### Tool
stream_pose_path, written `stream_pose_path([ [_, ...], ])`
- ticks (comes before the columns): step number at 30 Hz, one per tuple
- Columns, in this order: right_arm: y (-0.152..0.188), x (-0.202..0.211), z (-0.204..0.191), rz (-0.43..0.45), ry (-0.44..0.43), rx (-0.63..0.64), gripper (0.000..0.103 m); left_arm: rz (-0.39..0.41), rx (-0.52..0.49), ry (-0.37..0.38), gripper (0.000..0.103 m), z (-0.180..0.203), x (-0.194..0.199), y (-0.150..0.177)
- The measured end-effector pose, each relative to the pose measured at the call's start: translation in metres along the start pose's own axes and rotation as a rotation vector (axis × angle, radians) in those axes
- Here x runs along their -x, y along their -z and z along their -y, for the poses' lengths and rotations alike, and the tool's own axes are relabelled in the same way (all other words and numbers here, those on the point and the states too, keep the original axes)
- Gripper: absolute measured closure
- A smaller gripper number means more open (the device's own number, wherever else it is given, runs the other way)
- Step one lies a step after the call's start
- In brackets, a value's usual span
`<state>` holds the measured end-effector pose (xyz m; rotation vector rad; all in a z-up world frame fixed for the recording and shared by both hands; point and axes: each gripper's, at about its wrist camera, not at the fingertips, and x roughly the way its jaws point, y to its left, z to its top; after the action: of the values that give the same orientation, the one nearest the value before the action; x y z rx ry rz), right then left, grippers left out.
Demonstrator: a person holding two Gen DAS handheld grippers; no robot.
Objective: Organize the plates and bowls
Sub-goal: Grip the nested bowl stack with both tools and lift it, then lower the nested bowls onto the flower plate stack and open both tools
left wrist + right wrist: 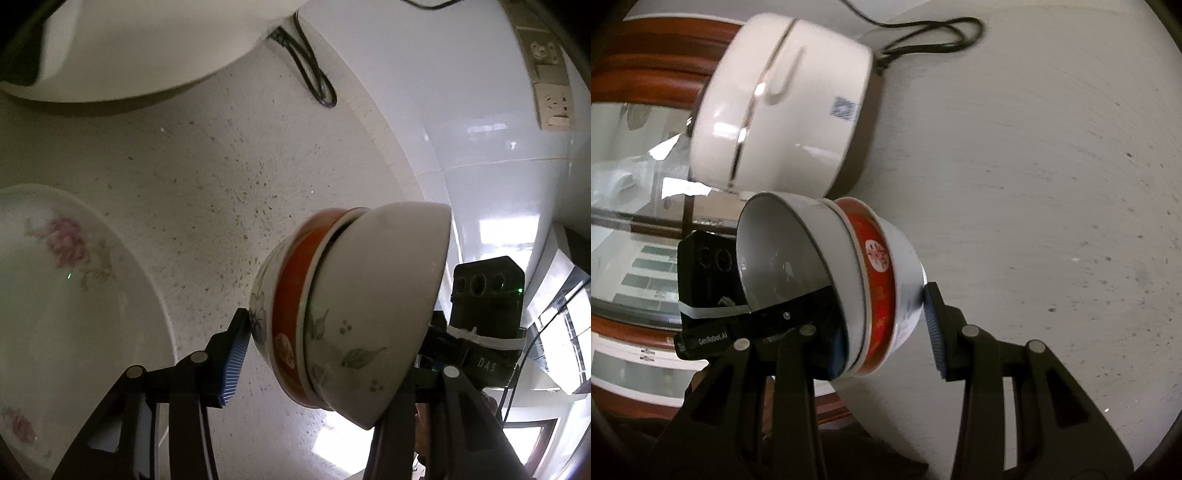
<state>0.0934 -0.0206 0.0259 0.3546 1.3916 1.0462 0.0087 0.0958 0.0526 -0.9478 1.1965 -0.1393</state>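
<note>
Above the speckled countertop [192, 155], a nested stack of bowls [351, 314] is held tipped on its side, clamped by both the left gripper [332, 354] and the right gripper [886, 325], one finger inside the rim and one against the base. A floral plate [55, 295] lies near the left edge; a white cooker [783, 107] and its cord [923, 33] stand behind, with bare counter to the right. "GenRobot.AI" is read on the opposite gripper; "DAS" is apparently partial.
</note>
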Motion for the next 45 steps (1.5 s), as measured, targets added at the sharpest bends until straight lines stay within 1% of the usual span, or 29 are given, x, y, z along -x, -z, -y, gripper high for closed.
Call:
stream_pose_path([
  [4,-0.004,-0.009,-0.025,-0.013,-0.025,0.044,0.062,0.042,0.019,0.004,0.056,-0.003,0.025,0.008],
  [8,-0.009,-0.027,-0.048,-0.051,-0.048,0.085,0.062,0.093,0.049,-0.005,0.056,-0.009,0.051,0.015],
  [11,-0.010,-0.043,-0.063,-0.082,-0.054,0.112,0.062,0.131,0.089,-0.019,0.056,-0.018,0.070,0.024],
  [16,-0.008,-0.068,-0.078,-0.137,-0.060,0.141,0.062,0.173,0.149,-0.028,0.056,-0.040,0.093,0.037],
  [22,-0.012,-0.092,-0.084,-0.180,-0.054,0.144,0.062,0.196,0.212,-0.042,0.056,-0.064,0.107,0.046],
  [27,-0.009,-0.103,-0.085,-0.203,-0.040,0.143,0.062,0.200,0.247,-0.051,0.056,-0.079,0.109,0.048],
  [32,-0.010,-0.109,-0.084,-0.206,-0.035,0.127,0.062,0.188,0.253,-0.059,0.056,-0.092,0.111,0.041],
  [33,-0.006,-0.114,-0.093,-0.204,-0.029,0.123,0.062,0.184,0.253,-0.059,0.056,-0.094,0.111,0.040],
  [38,-0.005,-0.106,-0.091,-0.193,-0.023,0.111,0.062,0.157,0.246,-0.056,0.056,-0.101,0.106,0.034],
  [40,-0.002,-0.104,-0.091,-0.189,-0.020,0.108,0.062,0.157,0.238,-0.054,0.056,-0.094,0.098,0.029],
  [43,0.000,-0.098,-0.087,-0.179,-0.038,0.088,0.060,0.146,0.226,-0.047,0.055,-0.094,0.094,0.026],
  [45,0.000,-0.091,-0.088,-0.167,-0.051,0.098,0.058,0.140,0.224,-0.050,0.054,-0.091,0.086,0.023],
])
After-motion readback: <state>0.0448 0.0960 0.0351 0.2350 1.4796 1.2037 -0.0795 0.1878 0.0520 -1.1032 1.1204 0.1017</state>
